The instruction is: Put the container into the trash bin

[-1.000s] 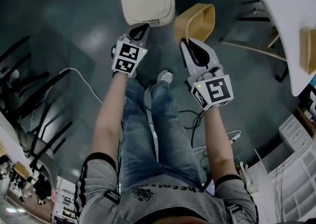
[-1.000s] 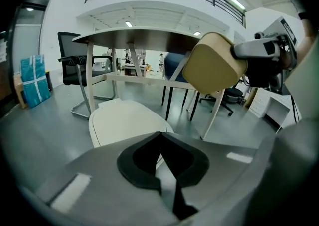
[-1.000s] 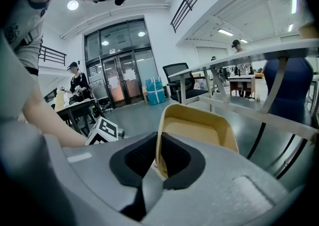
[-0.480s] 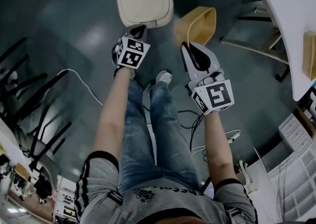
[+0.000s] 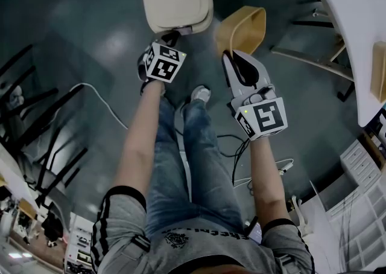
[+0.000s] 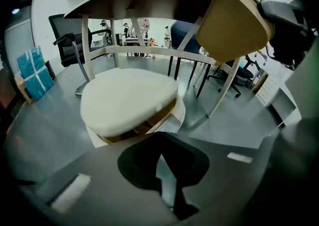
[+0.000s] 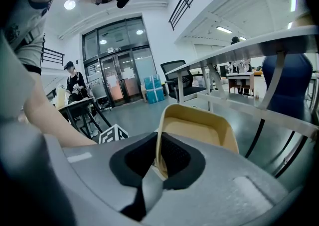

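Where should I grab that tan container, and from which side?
The container is an open tray with thin walls, so pinch one wall at the rim, edge-on, one jaw inside and one outside. The right gripper is shut on it that way.

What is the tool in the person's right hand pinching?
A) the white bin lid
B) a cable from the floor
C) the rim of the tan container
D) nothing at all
C: in the right gripper view the right tool has its jaws closed on the near rim of the tan container, which sticks out past them.
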`<state>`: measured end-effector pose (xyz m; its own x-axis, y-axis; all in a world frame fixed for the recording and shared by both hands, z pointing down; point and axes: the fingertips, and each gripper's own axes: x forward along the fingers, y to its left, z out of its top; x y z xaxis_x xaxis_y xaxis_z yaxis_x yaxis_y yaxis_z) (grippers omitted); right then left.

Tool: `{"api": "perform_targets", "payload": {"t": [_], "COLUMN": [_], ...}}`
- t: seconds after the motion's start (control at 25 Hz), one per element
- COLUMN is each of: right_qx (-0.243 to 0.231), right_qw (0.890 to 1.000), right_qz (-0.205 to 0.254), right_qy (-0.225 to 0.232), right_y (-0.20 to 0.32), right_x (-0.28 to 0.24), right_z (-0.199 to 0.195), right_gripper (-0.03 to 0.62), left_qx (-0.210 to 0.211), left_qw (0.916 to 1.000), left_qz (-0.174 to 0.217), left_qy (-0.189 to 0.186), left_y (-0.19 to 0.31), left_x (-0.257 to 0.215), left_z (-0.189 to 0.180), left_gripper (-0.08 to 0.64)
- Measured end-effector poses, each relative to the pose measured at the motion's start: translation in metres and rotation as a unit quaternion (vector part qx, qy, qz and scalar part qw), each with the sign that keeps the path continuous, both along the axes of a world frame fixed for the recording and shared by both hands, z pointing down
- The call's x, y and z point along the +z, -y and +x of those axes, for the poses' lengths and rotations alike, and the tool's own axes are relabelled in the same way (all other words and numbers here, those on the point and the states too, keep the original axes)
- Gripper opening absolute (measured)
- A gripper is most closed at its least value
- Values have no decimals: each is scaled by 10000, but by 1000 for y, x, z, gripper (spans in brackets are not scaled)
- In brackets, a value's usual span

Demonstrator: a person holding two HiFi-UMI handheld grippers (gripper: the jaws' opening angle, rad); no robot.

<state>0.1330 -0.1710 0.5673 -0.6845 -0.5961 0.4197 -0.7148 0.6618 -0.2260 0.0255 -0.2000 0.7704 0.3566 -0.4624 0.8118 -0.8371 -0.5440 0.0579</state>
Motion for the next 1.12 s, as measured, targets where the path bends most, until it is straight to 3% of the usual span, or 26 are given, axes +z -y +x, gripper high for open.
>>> {"api": "perform_targets", "payload": {"t": [0.24,0.44,0.64,1.12], "right_qx": [-49,-57,-84,-341], "right_qw": [10000,10000,10000,9993], "right_qz": [32,15,36,153], "right_qy": [-17,-15,-7,-9], "right_y": [-1,-1,0,5], "right_x": [-2,-1,-4,-16], "right_z": [-4,-7,-15,-43], "right_gripper": [25,25,25,25], "left_qx": [-136,-293,-472,-480], "left_qw": [9997,9976,9893,9682], "left_qz": [13,410,988,1917], "left_qy": [-209,-475,-961,-1535], "left_y": [2,13,20,28], "left_x": [-6,-25,-61,-143], "left_z": [-4,-17,-31,-44], "left_gripper": [14,14,14,14]}}
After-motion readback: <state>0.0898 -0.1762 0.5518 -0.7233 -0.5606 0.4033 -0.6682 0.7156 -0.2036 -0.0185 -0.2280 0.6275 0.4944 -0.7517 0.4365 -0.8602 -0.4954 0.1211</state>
